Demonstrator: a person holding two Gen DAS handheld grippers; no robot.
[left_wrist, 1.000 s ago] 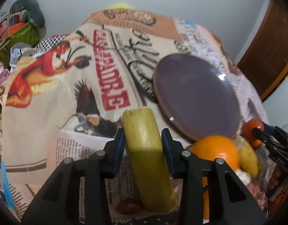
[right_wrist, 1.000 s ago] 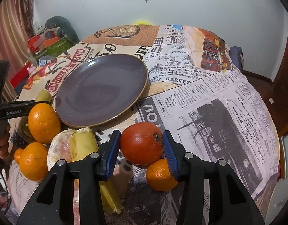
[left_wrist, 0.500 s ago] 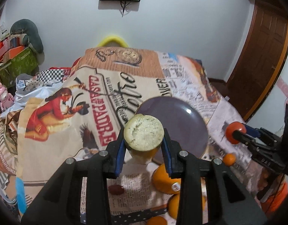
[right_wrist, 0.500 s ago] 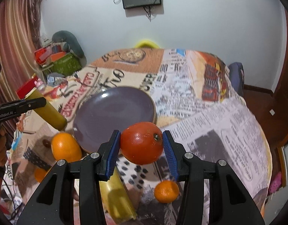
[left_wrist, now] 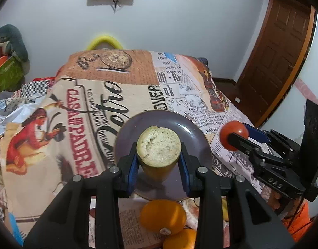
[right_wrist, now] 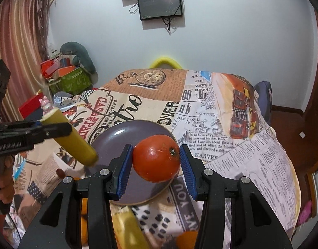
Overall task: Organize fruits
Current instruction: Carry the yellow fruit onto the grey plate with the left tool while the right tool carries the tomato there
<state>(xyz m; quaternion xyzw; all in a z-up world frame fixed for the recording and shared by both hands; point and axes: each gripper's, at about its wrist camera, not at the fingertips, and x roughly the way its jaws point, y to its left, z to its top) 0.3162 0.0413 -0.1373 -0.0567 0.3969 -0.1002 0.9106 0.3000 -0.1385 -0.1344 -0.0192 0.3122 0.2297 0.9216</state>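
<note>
Since a second earlier I had lifted both fruits off the table: left tongs clamped the banana, right tongs clamped the tomato, both hung over the plate, ready for placing.

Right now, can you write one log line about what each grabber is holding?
left gripper: shut on banana piece, held up | right gripper: shut on red fruit, held up | purple plate: bare | oranges: on table

Glossy glazed plate reflecting light on the matt printed tablecloth. Smooth, shiny tomato showing between ribbed blue pads; banana piece presenting a rough, matt cut face above smooth peel. Wooden door appearing satin.
</note>
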